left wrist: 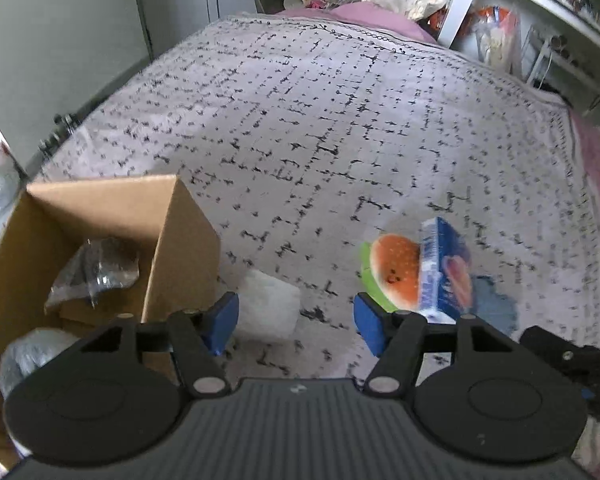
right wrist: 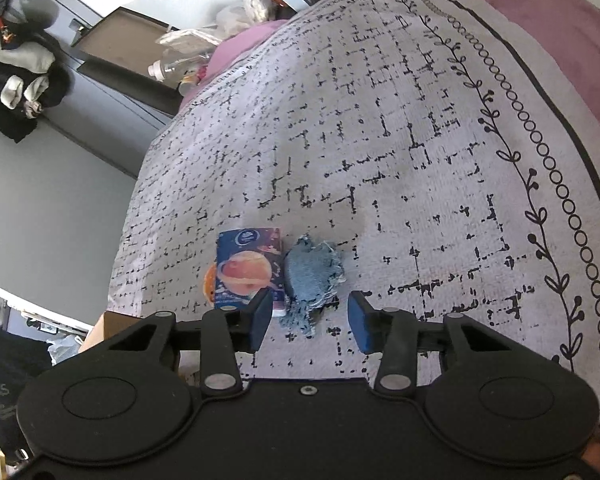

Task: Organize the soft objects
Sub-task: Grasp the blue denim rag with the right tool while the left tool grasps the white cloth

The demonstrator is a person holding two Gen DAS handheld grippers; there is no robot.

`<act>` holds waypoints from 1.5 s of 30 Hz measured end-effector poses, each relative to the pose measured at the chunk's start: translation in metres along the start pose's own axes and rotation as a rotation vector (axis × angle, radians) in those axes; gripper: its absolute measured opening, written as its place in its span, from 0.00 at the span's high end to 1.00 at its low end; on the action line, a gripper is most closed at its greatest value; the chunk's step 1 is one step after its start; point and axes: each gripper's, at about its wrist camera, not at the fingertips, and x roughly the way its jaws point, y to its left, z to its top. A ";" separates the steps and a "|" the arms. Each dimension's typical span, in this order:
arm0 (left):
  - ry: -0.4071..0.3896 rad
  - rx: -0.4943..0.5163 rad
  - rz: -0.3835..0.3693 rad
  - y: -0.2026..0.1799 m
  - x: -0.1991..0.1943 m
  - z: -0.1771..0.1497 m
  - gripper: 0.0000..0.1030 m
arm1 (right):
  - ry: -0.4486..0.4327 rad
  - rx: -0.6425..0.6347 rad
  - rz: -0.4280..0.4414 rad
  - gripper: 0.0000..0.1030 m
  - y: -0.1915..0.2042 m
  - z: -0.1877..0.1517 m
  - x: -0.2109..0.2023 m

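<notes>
On the bed's patterned blanket (left wrist: 340,120), a burger-shaped plush (left wrist: 396,270), a blue tissue pack (right wrist: 248,270) and a frayed denim scrap (right wrist: 314,276) lie bunched together, the pack leaning on the plush, probably gathered for sorting into the cardboard box (left wrist: 100,208) at the bed's edge. The right hand-held gripper (right wrist: 308,322) hovers partly open over the denim, holding nothing, apparently lined up to pinch it. The left hand-held gripper (left wrist: 296,322) is half open and empty above a white soft pad (left wrist: 268,308) beside the box.
</notes>
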 end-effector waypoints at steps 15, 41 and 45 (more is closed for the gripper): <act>0.032 0.189 0.096 -0.029 0.021 0.001 0.50 | 0.024 0.006 -0.048 0.63 0.002 0.007 0.031; 0.008 0.162 -0.021 -0.018 0.008 -0.001 0.79 | -0.086 -0.053 -0.073 0.83 0.009 0.010 0.008; -0.013 0.157 -0.072 -0.025 -0.006 -0.003 0.79 | -0.118 -0.070 -0.085 0.83 0.011 0.008 -0.005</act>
